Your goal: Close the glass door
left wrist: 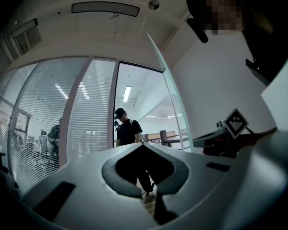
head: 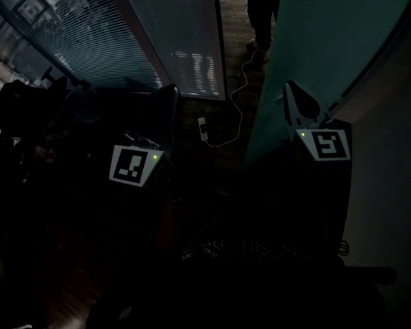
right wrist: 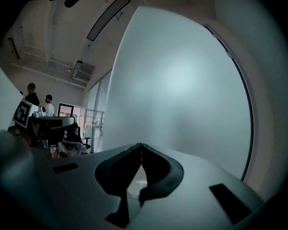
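Before the glass door (right wrist: 182,80), only the right gripper view shows the right claw (right wrist: 141,146) pinched together, empty.

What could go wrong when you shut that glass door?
The white cable on the floor runs through the doorway; the frosted glass door could pinch it. A person in dark clothes stands in that opening and might get bumped. The right gripper, its fingers closed on nothing, could slip on smooth glass.

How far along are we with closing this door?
Nothing done yet: the glass door stands swung open. In hand: the right gripper, jaws together, points at its pane close up; contact unclear. Remaining: swing it shut, minding the person beyond the doorway.
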The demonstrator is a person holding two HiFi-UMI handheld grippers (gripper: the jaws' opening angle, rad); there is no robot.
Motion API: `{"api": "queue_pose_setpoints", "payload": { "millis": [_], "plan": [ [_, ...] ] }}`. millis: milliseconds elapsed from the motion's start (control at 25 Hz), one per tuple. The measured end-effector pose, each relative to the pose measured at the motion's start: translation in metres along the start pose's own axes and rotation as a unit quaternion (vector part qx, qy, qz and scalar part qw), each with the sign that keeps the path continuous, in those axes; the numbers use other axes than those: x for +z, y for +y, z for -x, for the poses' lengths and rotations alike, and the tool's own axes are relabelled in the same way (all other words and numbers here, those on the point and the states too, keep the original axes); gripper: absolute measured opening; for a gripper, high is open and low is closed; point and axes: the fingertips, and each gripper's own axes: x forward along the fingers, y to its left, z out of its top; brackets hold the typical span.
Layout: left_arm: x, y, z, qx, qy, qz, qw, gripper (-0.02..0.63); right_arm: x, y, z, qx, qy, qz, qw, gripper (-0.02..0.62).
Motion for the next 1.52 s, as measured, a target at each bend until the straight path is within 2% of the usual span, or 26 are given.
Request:
{"api": "queue_pose_setpoints", "payload": {
  "millis": [640, 1040, 1280, 1520],
  "plan": [
    [-0.013, 0.026, -0.01, 0.034, 0.008, -0.006, 0.9994, 0.002, -0.004, 0.0, -0.046, 0.024, -0.001, 0.005, 1.0, 0.003],
    [-0.021, 0.056, -0.044, 0.022, 0.001, 0.002, 0.9998, 0.002, -0.003, 0.001, -0.078, 0.021, 0.006, 0.009, 1.0, 0.003],
    [-0.021, 0.107, -0.087, 0.011, 0.004, 0.007, 0.9999, 0.002, 0.008, 0.005, -0.138, 0.019, 0.016, 0.008, 1.0, 0.003],
    [-0.022, 0.109, -0.091, 0.006, -0.002, -0.001, 1.0, 0.002, 0.003, 0.002, -0.14, 0.011, 0.015, 0.009, 1.0, 0.003]
  ]
}}
